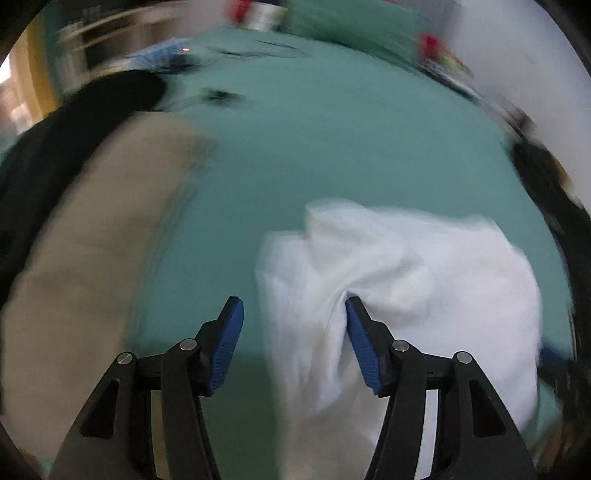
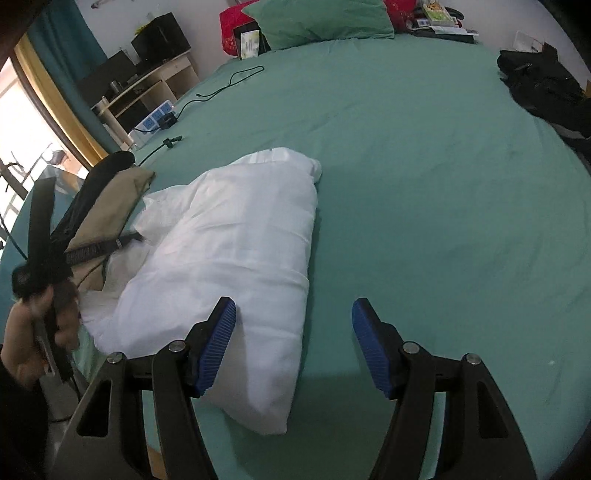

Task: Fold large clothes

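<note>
We've both tongs wide open, holding nothing: left gripper (image 1: 293,308) over folded white cloth bundle's (image 2: 229,258) edge, right gripper (image 2: 293,310) w/ bundle by its left pad, prob. released after a fold.

A teal-green bed sheet (image 2: 424,177) is the ground colour of the scene. On it lies a plain white garment (image 2: 229,251), unpatterned. Left of the white garment sits a khaki-beige garment (image 2: 110,206) over a black one (image 2: 110,162). Beyond the white garment, a green pillow (image 2: 317,20) and red fabric (image 2: 231,22). Both grippers are black with ribbed blue pads (image 2: 218,343).
</note>
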